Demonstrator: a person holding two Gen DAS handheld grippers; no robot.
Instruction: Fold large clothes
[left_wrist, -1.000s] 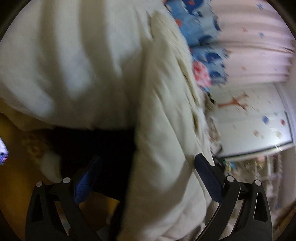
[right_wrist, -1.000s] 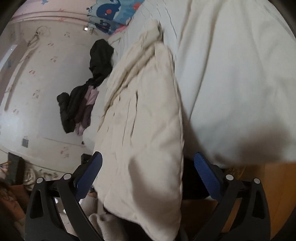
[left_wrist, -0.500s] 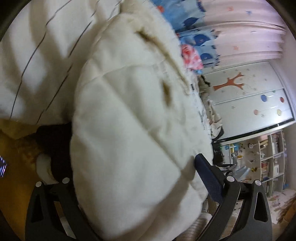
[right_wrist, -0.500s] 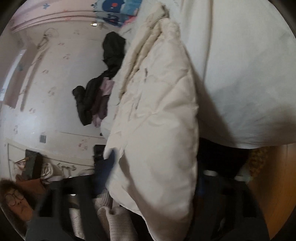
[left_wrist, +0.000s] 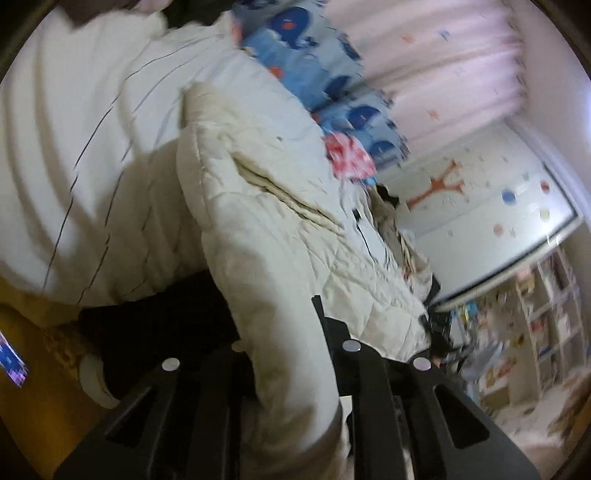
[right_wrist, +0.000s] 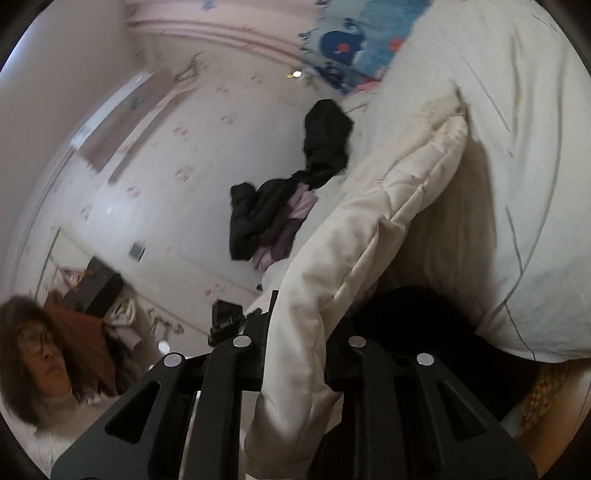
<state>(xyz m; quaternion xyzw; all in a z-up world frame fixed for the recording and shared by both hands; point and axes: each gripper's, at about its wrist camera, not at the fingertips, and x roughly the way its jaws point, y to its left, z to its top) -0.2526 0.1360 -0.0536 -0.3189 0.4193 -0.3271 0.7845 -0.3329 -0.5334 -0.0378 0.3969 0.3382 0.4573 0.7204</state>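
Left wrist: left gripper (left_wrist: 284, 328) clamped on cream quilted jacket (left_wrist: 295, 236), puffy, stitched in panels, lying near the bed's (left_wrist: 74, 147) striped white edge. Right wrist: right gripper (right_wrist: 299, 325) likewise pinched on the jacket's thick folded edge. Judged mid-fold; next, carry both held corners across together, evenly.

The right gripper (right_wrist: 297, 332) is clamped on a cream padded coat (right_wrist: 369, 229) beside a white duvet (right_wrist: 517, 147).
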